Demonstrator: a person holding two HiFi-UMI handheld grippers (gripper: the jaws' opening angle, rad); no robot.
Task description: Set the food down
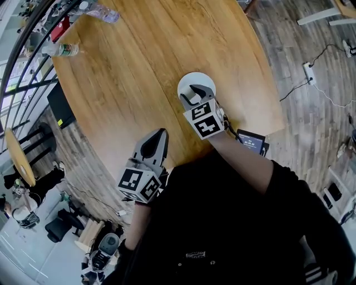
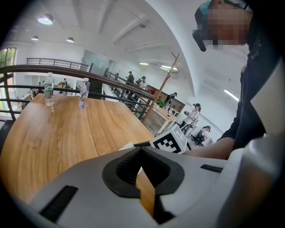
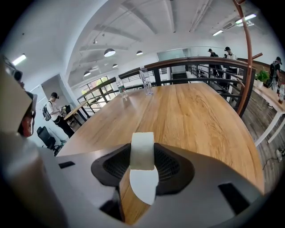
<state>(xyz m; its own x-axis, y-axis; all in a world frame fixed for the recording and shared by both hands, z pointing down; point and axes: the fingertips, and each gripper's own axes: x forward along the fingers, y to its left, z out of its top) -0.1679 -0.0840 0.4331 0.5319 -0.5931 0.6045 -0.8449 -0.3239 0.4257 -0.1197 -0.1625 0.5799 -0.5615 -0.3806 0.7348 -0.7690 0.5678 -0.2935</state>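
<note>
A pale cream block of food stands upright between the pads of my right gripper, which is shut on it. Just below the block a small white plate shows through the gap. In the head view the right gripper hangs over that plate near the table's near edge; the food is hidden there. My left gripper rests lower left of it over bare wood, jaws together with nothing in them. In the left gripper view its jaws meet, and the right gripper's marker cube shows beyond.
The round wooden table carries a water bottle and a clear bottle at its far left edge. A small dark device sits at the table's near right edge. A railing and people stand beyond.
</note>
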